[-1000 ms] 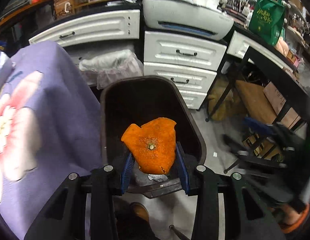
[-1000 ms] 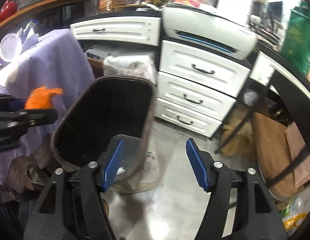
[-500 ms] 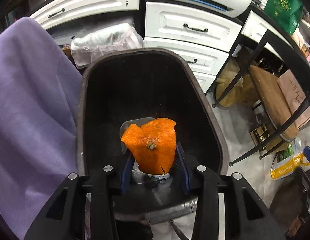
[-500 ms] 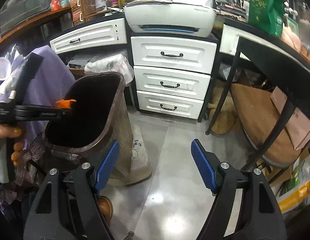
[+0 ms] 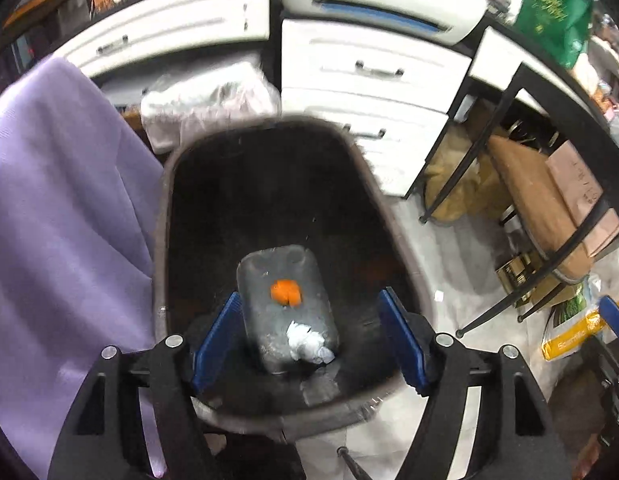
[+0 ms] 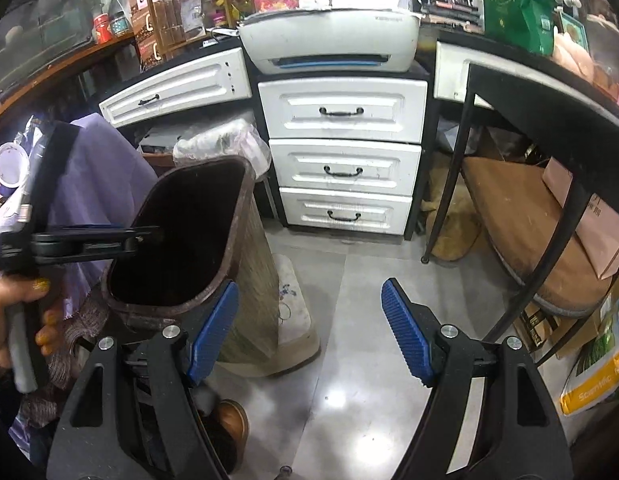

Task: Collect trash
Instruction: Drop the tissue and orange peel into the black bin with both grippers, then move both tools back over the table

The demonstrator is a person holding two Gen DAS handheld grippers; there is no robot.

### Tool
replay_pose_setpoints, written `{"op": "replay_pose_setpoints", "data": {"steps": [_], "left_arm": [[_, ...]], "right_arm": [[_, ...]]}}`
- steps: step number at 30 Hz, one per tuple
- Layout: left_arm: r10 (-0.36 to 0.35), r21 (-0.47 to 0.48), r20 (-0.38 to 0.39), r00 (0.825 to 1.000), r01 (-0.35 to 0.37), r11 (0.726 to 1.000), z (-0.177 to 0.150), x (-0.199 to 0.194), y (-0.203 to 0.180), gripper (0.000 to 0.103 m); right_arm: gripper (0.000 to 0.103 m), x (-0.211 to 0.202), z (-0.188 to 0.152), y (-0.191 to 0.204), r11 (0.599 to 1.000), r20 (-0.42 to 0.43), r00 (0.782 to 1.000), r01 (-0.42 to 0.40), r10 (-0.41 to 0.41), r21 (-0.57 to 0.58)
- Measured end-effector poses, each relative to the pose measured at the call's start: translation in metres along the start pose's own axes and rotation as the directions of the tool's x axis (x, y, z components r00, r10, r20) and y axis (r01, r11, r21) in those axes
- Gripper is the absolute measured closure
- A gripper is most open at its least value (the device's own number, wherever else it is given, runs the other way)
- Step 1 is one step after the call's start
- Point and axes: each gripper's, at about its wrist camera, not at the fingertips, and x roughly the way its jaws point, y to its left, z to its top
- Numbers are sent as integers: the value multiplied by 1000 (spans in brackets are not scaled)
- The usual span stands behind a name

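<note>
An orange peel lies at the bottom of the dark brown trash bin, beside a crumpled white tissue. My left gripper hangs over the bin's mouth, its jaws opening wide, with nothing between the blue pads. In the right wrist view the same bin stands at the left, and the left gripper reaches over its rim, held by a person's hand. My right gripper is open and empty above the grey floor, to the right of the bin.
White drawers with a printer on top stand behind the bin. A purple cloth hangs at the bin's left. A black-framed table with a stool, boxes and bags under it fills the right. A brown shoe is by the bin.
The left gripper's jaws have spread and let go of the orange peel, which has dropped to the bin's bottom. The right gripper has swung back from the bin toward the floor.
</note>
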Motion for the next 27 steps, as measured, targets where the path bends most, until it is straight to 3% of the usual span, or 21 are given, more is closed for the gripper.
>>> {"op": "replay_pose_setpoints", "data": {"steps": [5,14,21,24,27], "left_arm": [[-6,23,132,991,2,1000,-6,-60,-6,24],[67,11,317,946,-74,997,-29,-156,18,13],[137,-66,355,925,-121,990,-54,-198,60,10],[195,-103,358,913,-169,980,-68,-216,88,9],[251,-158,361,898,-206,966,-88,-236,120,8]], "right_arm": [[29,-11,5,10,1000,28,1000,-12,13,-11],[26,-38,21,60,991,89,993,-69,79,-116],[25,-53,35,129,958,106,975,-167,196,-232],[17,-60,40,167,931,103,958,-229,267,-283],[16,-68,41,204,899,101,942,-269,321,-345]]}}
